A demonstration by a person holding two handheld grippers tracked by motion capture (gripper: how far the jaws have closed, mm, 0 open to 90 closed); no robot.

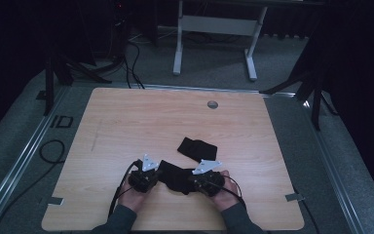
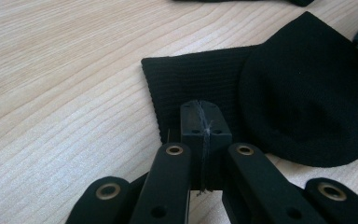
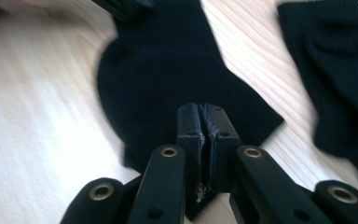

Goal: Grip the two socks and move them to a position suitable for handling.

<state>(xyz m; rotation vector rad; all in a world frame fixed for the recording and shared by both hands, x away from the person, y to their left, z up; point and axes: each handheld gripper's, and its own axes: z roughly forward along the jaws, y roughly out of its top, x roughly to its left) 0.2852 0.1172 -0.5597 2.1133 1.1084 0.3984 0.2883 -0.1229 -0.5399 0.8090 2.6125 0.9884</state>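
Note:
A black sock (image 1: 175, 178) lies flat on the wooden table (image 1: 126, 122) near its front edge, between my two grippers. My left gripper (image 1: 157, 173) is shut on the sock's ribbed cuff (image 2: 191, 79); in the left gripper view its jaws (image 2: 200, 112) meet over the cuff's near edge. My right gripper (image 1: 195, 179) is shut on the opposite end of the same sock (image 3: 168, 70), jaws pressed together (image 3: 204, 119). A second black sock (image 1: 197, 148) lies just beyond, apart from both grippers, and shows at the right of the right gripper view (image 3: 345, 70).
The table has a round grey grommet (image 1: 212, 104) near its far edge. Bare wood spreads to the left and behind the socks. Beyond the table are white desk legs (image 1: 177, 44), black stands and cables on the grey floor.

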